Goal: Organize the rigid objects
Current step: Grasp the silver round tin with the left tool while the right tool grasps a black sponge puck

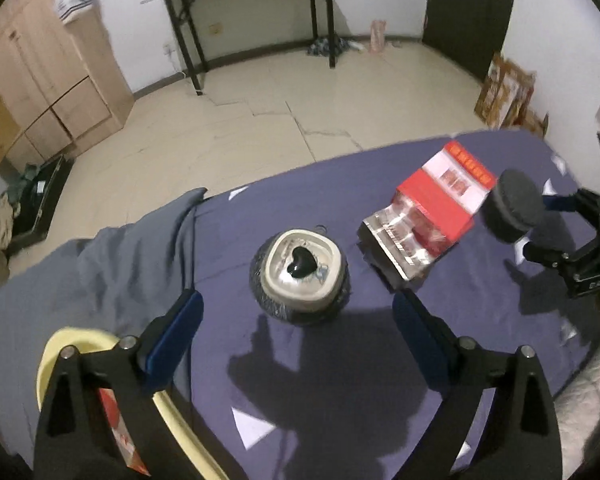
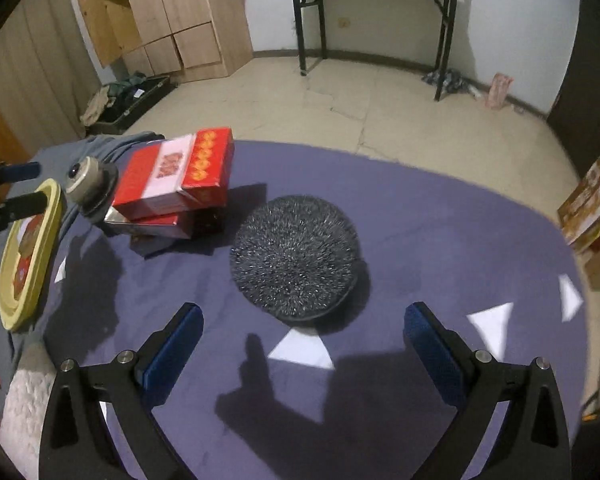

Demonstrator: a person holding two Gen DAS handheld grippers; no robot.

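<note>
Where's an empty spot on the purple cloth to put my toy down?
Best spot: the bare purple cloth to the right of the speckled dome, out toward the white triangles. The left side is crowded: the red boxes, a little pot and the yellow tray sit close together there.

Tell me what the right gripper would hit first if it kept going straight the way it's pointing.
Most likely the speckled dark lid, lying on the purple cloth right ahead of the open right gripper. Nothing sits between them, though depth is hard to judge, so it might meet the cloth just short of it.
</note>
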